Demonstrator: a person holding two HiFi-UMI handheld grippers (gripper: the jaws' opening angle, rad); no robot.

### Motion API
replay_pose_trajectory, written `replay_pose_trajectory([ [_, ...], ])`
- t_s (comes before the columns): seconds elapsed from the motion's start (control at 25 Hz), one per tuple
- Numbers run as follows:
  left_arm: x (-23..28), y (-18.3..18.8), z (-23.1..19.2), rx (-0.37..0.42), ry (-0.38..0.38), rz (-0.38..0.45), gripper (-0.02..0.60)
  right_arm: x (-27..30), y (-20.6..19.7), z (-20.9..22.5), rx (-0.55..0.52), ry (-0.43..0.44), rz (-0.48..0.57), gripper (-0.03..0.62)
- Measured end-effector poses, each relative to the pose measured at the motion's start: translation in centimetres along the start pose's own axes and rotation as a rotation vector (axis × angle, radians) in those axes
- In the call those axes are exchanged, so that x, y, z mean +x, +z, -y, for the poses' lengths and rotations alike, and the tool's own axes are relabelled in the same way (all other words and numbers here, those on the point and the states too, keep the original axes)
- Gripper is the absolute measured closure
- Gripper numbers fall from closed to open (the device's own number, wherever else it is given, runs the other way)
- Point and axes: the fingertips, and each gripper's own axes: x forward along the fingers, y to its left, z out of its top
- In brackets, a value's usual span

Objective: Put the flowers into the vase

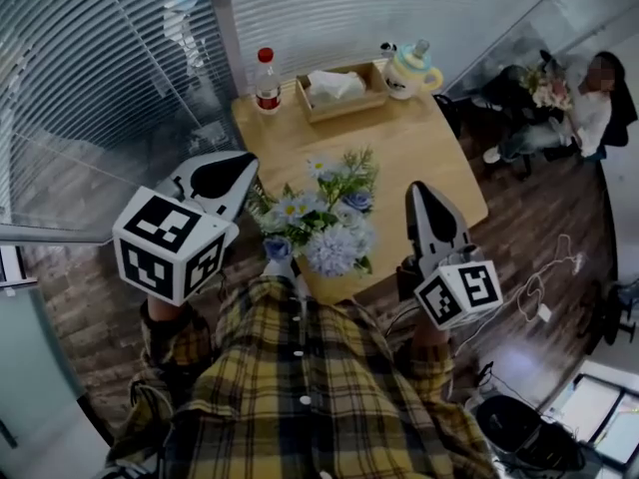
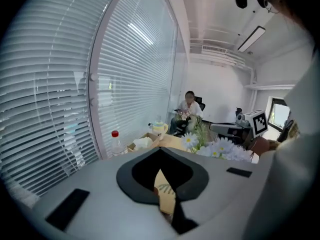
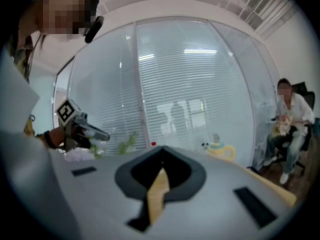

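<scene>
A bunch of blue and white flowers (image 1: 321,226) with green sprigs stands at the near edge of the wooden table (image 1: 419,138), between my two grippers. A small white piece (image 1: 284,267) shows under the blooms; I cannot tell whether it is the vase. My left gripper (image 1: 243,163) is left of the bunch, apart from it, jaws shut and empty (image 2: 161,150). The flowers (image 2: 220,148) lie to its right. My right gripper (image 1: 420,190) is right of the bunch, jaws together with nothing between them (image 3: 161,153).
At the table's far edge stand a red-capped bottle (image 1: 267,81), a wooden tissue tray (image 1: 341,92) and a pale lidded pot with a yellow handle (image 1: 409,70). Glass walls with blinds (image 1: 110,68) close the left and back. A seated person (image 1: 584,103) is at the far right.
</scene>
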Motion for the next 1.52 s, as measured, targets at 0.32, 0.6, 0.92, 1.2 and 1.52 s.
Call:
replay_pose_trajectory([
  [0.32,2.4,4.5,2.8,0.058,-0.076,0.096,0.572,2.1,2.9,-1.9,-0.058,0.047,0.027,0.582],
  [0.6,3.8,5.9,4.4,0.095,-0.145,0.114,0.572,3.4,5.0,-2.4,-0.094,0.062,0.045,0.582],
  [0.92,4.8,7.4,5.3,0.096,-0.190,0.175,0.572,4.6,6.5,-2.5,-0.111,0.065,0.058,0.582],
  [1.2,5.3,8.2,5.9,0.104,-0.234,0.223,0.572,5.2,6.8,-2.5,-0.126,0.070,0.064,0.582],
  [1.52,5.4,8.1,6.2,0.094,-0.255,0.243,0.572,5.2,6.2,-2.0,-0.116,0.070,0.053,0.582],
])
